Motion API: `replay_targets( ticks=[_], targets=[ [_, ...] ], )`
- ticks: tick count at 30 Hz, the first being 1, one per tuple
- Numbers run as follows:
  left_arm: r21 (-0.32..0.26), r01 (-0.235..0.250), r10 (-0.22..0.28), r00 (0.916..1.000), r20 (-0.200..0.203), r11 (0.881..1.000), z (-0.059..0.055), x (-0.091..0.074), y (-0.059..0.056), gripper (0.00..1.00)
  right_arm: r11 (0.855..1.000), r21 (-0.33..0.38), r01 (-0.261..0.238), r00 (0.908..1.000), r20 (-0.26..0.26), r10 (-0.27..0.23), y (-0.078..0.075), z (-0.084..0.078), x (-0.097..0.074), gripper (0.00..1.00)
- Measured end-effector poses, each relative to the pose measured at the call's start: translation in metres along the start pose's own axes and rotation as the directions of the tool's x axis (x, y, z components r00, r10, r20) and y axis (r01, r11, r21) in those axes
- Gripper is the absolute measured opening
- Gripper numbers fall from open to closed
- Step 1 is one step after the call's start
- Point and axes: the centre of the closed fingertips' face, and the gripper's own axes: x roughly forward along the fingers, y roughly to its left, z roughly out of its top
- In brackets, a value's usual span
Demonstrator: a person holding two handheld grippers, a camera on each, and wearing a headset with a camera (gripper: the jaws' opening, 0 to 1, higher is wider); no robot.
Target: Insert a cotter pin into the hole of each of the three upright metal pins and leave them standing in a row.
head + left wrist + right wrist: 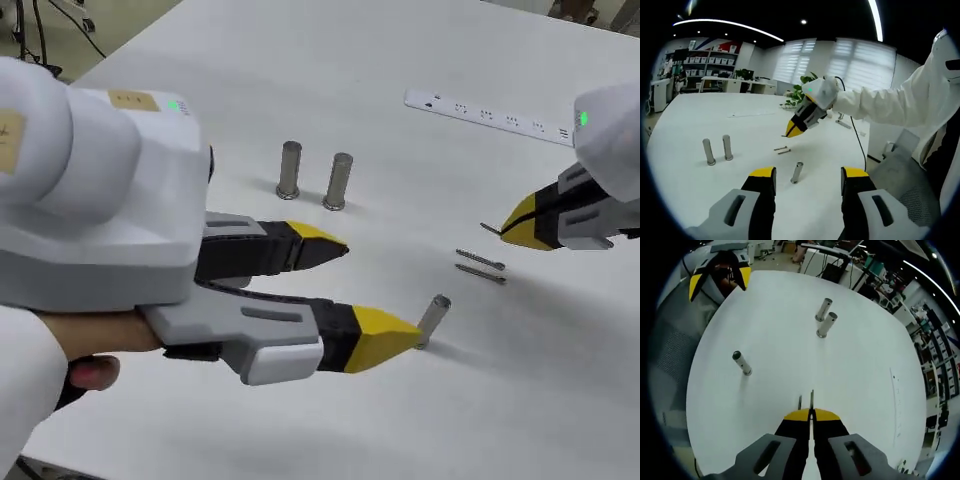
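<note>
Yellow at the tips and gaping wide, gripping nothing: seeing the left gripper (380, 292) that way at the near left. Hovering over the white table (300, 60). Finding one metal pin (433, 320) standing right by its right-hand tip, looking close enough to be touching, but not telling for sure. Seeing that same pin out in front, between the two jaws, in the left gripper view. Spotting two more metal pins (289, 170) standing side by side farther off, to the far left of the tips. Squeezing a thin cotter pin (489, 230) in the tightly closed right gripper (508, 232) over on the right, with the thin end poking out. Noticing two other cotter pins (480, 261) lying flat on the table, between the right gripper and the near metal pin. Glimpsing a white power strip (490, 115) lying at the far right.
</note>
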Motion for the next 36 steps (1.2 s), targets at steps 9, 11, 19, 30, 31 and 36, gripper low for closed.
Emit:
replay_targets(
  ticks=[9, 11, 19, 30, 31, 36],
  targets=[
    [0.006, 0.001, -0.001, 0.9999, 0.011, 1.000, 0.008, 0.004, 0.005, 0.47, 0.993, -0.019, 0.119, 0.9885, 0.096, -0.117, 0.012, 0.029, -0.031, 0.00],
    [0.017, -0.003, 0.003, 1.0000, -0.001, 1.000, 0.007, 0.006, 0.008, 0.45, 0.989, -0.037, 0.146, 0.9841, 0.107, -0.142, 0.015, 0.033, -0.036, 0.00],
    [-0.019, 0.039, -0.038, 0.9991, 0.019, 0.999, 0.015, 0.016, 0.007, 0.37, 0.980, -0.020, 0.197, 0.9709, 0.143, -0.192, 0.034, 0.039, -0.048, 0.00],
    [-0.064, 0.071, -0.072, 0.9974, -0.009, 0.995, 0.014, 0.035, 0.007, 0.29, 0.976, -0.008, 0.218, 0.9585, 0.190, -0.213, 0.054, 0.056, -0.054, 0.00],
    [-0.068, 0.072, -0.072, 0.9973, -0.009, 0.995, 0.014, 0.036, 0.006, 0.26, 0.974, -0.010, 0.225, 0.9552, 0.200, -0.219, 0.056, 0.060, -0.056, 0.00],
    [-0.106, 0.081, -0.083, 0.9964, -0.013, 0.991, 0.013, 0.041, 0.008, 0.21, 0.968, -0.028, 0.249, 0.9455, 0.223, -0.237, 0.063, 0.073, -0.062, 0.00]
  ],
)
